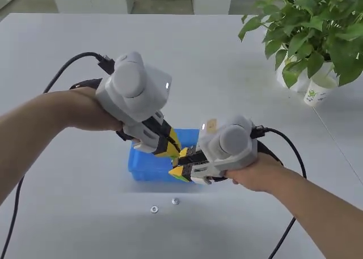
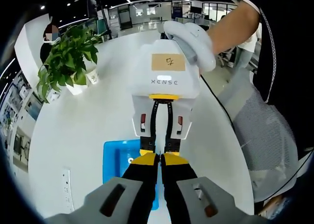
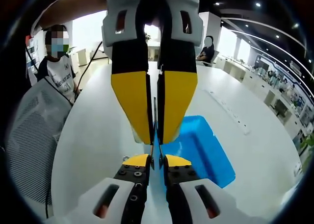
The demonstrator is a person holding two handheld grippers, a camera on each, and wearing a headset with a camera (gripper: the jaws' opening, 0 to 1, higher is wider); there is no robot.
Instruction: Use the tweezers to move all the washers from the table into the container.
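Two small metal washers point(image 1: 154, 209) point(image 1: 175, 201) lie on the white table in front of a blue container point(image 1: 146, 164). Above the container's front right corner, the left gripper point(image 1: 174, 151) and the right gripper point(image 1: 178, 171) meet tip to tip. In the right gripper view, thin metal tweezers point(image 3: 155, 136) run between the right gripper's point(image 3: 157, 161) yellow tips and on up between the left gripper's yellow fingers point(image 3: 131, 101). Both pairs of jaws stand nearly together on the tweezers. In the left gripper view, the left gripper point(image 2: 160, 159) faces the right gripper's white body, with the container point(image 2: 114, 162) below.
A potted green plant point(image 1: 309, 38) stands at the table's far right. A power strip point(image 2: 66, 185) lies on the table beside the container. A seated person point(image 3: 54, 62) and a mesh chair point(image 3: 34, 131) are beyond the table edge.
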